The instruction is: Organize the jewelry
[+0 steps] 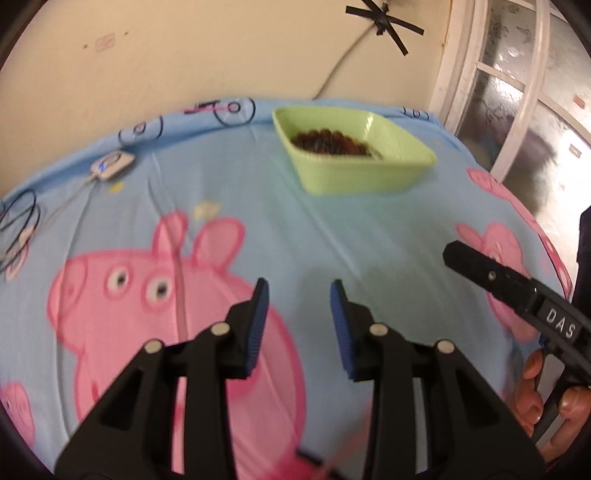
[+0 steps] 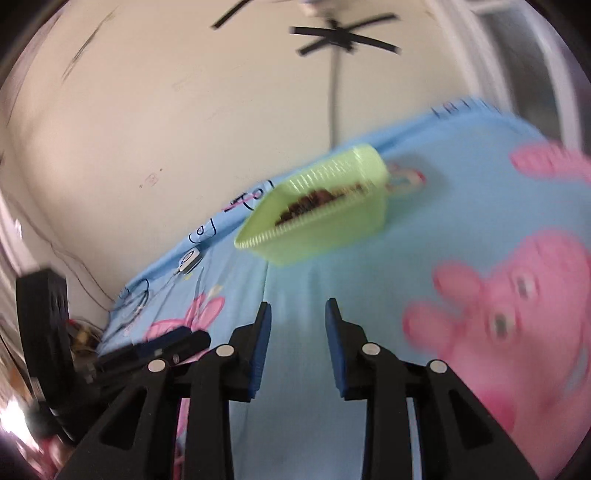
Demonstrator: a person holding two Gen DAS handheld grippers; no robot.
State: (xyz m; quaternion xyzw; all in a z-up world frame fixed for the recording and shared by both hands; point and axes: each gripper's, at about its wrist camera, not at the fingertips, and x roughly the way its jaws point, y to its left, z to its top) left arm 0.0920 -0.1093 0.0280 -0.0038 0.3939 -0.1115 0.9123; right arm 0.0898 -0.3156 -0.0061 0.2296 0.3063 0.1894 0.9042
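A light green plastic tray (image 1: 388, 173) stands at the far side of the blue cartoon-print cloth and holds a heap of dark brown beaded jewelry (image 1: 330, 142). My left gripper (image 1: 299, 291) is open and empty, well short of the tray. In the right wrist view the tray (image 2: 332, 229) and the jewelry (image 2: 314, 203) lie ahead, tilted by the camera angle. My right gripper (image 2: 297, 310) is open and empty above the cloth. The right gripper's body shows at the right edge of the left wrist view (image 1: 517, 291), and the left gripper at lower left of the right wrist view (image 2: 166, 345).
A small white device (image 1: 112, 166) with a cable and coiled black wires (image 1: 18, 225) lie at the cloth's far left. A wall runs behind the table, with a taped cable (image 1: 384, 22). A window frame (image 1: 517, 92) stands at the right.
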